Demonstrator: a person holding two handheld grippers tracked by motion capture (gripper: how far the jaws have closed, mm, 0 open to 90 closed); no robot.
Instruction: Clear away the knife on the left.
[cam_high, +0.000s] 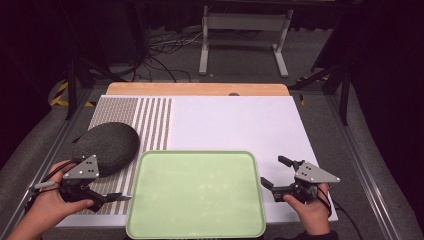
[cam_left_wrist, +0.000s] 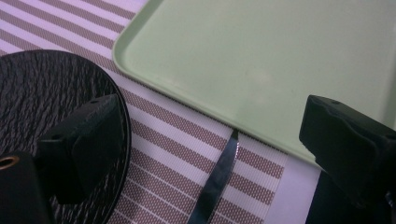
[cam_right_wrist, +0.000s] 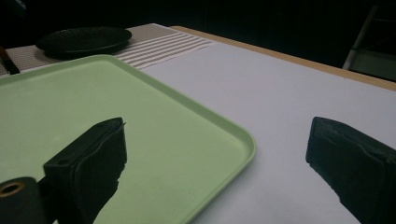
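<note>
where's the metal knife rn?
The metal knife lies on the striped placemat between the black round plate and the green tray, tip toward the tray.

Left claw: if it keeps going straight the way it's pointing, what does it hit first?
Most likely the knife lying on the striped mat between its open jaws, then the green tray's near rim beyond the blade tip. The left claw looks raised, so depth is uncertain.

No text, label, brand, number or sign can be read anywhere. The green tray (cam_high: 196, 194), the black plate (cam_high: 106, 145) and the striped mat (cam_high: 152, 122) on the surface are all unmarked.
</note>
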